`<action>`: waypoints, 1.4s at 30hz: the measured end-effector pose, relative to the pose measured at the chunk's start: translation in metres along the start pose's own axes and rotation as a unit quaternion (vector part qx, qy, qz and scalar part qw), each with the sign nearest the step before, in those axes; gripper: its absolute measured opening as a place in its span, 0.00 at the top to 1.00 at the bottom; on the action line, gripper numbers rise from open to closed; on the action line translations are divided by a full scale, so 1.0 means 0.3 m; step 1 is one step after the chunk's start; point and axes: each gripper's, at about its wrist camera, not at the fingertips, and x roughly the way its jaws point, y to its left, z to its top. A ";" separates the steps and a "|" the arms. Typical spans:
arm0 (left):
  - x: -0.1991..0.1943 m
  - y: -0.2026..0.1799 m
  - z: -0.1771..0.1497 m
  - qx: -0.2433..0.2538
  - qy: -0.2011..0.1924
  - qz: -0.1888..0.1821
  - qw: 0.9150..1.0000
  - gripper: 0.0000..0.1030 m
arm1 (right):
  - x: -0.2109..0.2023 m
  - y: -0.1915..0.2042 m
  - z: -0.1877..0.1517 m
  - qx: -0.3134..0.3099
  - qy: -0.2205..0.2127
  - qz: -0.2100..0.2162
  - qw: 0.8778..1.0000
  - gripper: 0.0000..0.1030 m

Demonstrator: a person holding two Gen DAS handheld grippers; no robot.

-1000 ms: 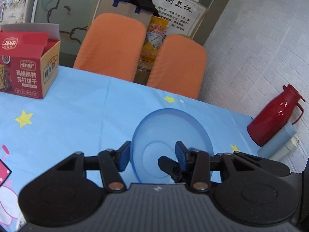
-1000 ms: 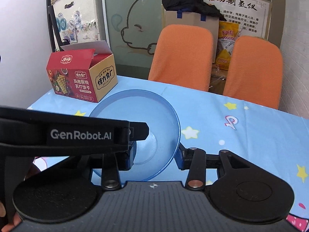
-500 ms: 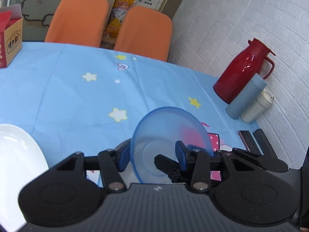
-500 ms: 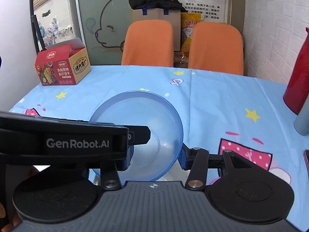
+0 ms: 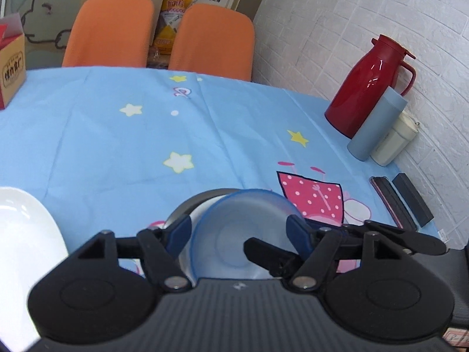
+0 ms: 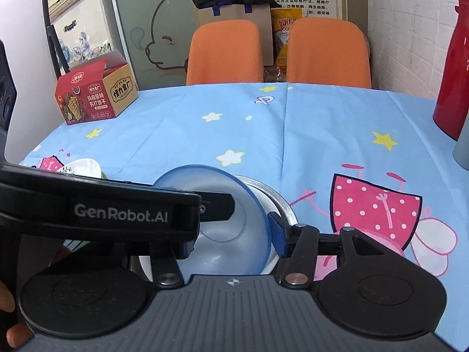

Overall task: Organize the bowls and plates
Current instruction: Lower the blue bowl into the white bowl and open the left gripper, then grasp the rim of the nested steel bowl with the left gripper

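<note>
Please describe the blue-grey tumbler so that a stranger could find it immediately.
Look at the white brick wall along the table's edge. There a red thermos jug stands on the blue tablecloth. The blue-grey tumbler stands right in front of it: a plain cylinder without handle, taller than the cream mug beside it.

Translucent blue bowl [image 5: 243, 228] tilted inside a metal bowl [image 6: 268, 195], white plate [image 5: 26, 234] beside them

The see-through blue plastic bowl [image 5: 243, 228] is looking smooth and shiny. The round silver metal bowl [image 6: 275, 199] under it is gleaming. The light blue cloth tablecloth [image 5: 117, 146] is lying soft and matt, creasing toward 12 o'clock.
</note>
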 end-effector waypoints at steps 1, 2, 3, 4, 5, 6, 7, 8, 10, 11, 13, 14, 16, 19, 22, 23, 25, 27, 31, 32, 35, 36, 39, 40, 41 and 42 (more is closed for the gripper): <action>-0.015 -0.005 0.001 0.012 -0.012 0.008 1.000 0.21 | -0.014 -0.003 -0.006 0.004 -0.009 -0.004 1.000 0.09; -0.029 -0.006 0.002 0.018 -0.022 0.010 1.000 0.17 | -0.030 -0.004 -0.010 0.007 -0.018 -0.012 1.000 0.01; -0.050 -0.001 0.004 0.020 -0.035 0.009 0.999 0.14 | -0.050 -0.009 -0.016 0.009 -0.032 -0.020 0.999 0.00; -0.068 0.004 0.006 0.019 -0.046 0.006 0.999 0.12 | -0.068 -0.011 -0.020 0.011 -0.043 -0.025 0.999 0.00; -0.087 0.009 0.010 0.017 -0.057 0.004 0.998 0.11 | -0.087 -0.016 -0.025 0.016 -0.053 -0.033 0.998 0.00; -0.104 0.015 0.010 0.014 -0.066 0.003 0.998 0.11 | -0.105 -0.017 -0.032 0.021 -0.062 -0.041 0.997 0.00; -0.119 0.022 0.008 0.010 -0.077 0.004 0.997 0.10 | -0.130 -0.017 -0.045 0.028 -0.076 -0.053 0.995 0.00; -0.134 0.030 0.001 0.005 -0.088 0.008 0.996 0.10 | -0.150 -0.013 -0.059 0.032 -0.089 -0.062 0.994 0.00; -0.146 0.046 -0.020 -0.009 -0.102 0.017 0.995 0.10 | -0.181 0.004 -0.099 0.045 -0.115 -0.080 0.989 0.00; -0.146 0.057 -0.033 -0.019 -0.103 0.019 0.994 0.10 | -0.187 0.009 -0.116 0.052 -0.120 -0.084 0.988 0.00; -0.131 0.078 -0.054 -0.034 -0.090 0.013 0.995 0.10 | -0.182 0.009 -0.144 0.069 -0.119 -0.086 0.987 0.00; -0.120 0.090 -0.064 -0.040 -0.081 0.011 0.996 0.10 | -0.176 0.008 -0.152 0.070 -0.115 -0.083 0.987 0.00; -0.098 0.106 -0.076 -0.046 -0.069 0.016 0.996 0.10 | -0.158 0.010 -0.156 0.067 -0.105 -0.085 0.989 0.00; -0.056 0.123 -0.083 -0.049 -0.049 0.020 0.997 0.10 | -0.124 0.000 -0.153 0.071 -0.093 -0.092 0.989 0.00; -0.018 0.125 -0.068 -0.039 -0.032 0.021 0.998 0.10 | -0.083 -0.007 -0.151 0.075 -0.076 -0.089 0.990 0.00; -0.002 0.129 -0.059 -0.030 -0.025 0.021 0.999 0.10 | -0.071 -0.011 -0.150 0.076 -0.072 -0.090 0.990 0.00; 0.038 0.126 -0.039 -0.017 -0.003 0.013 1.000 0.10 | -0.044 -0.012 -0.148 0.078 -0.064 -0.088 0.991 0.00; 0.075 0.129 -0.023 -0.008 0.018 0.011 1.000 0.09 | -0.020 -0.011 -0.147 0.079 -0.055 -0.089 0.991 0.00; 0.106 0.123 -0.008 0.026 0.022 0.028 0.999 0.10 | 0.018 -0.011 -0.144 0.076 -0.045 -0.085 0.993 0.00; 0.111 0.122 -0.007 0.027 0.023 0.022 0.999 0.10 | 0.027 -0.010 -0.144 0.074 -0.043 -0.082 0.993 0.00; 0.137 0.122 -0.008 0.039 0.031 0.016 0.999 0.10 | 0.051 -0.015 -0.145 0.076 -0.039 -0.078 0.993 0.00; 0.153 0.126 -0.006 0.042 0.035 0.021 0.998 0.10 | 0.058 -0.017 -0.144 0.077 -0.036 -0.076 0.993 0.00; 0.174 0.143 -0.005 0.038 0.042 0.020 0.998 0.10 | 0.072 -0.016 -0.146 0.076 -0.033 -0.075 0.994 0.00; 0.175 0.151 -0.003 0.030 0.046 0.012 0.998 0.11 | 0.075 -0.012 -0.146 0.072 -0.033 -0.077 0.994 0.00; 0.177 0.159 -0.003 0.017 0.050 0.002 0.999 0.12 | 0.077 -0.008 -0.147 0.068 -0.033 -0.077 0.994 0.00; 0.176 0.160 -0.005 0.012 0.049 -0.005 0.999 0.12 | 0.079 -0.004 -0.150 0.065 -0.033 -0.076 0.994 0.00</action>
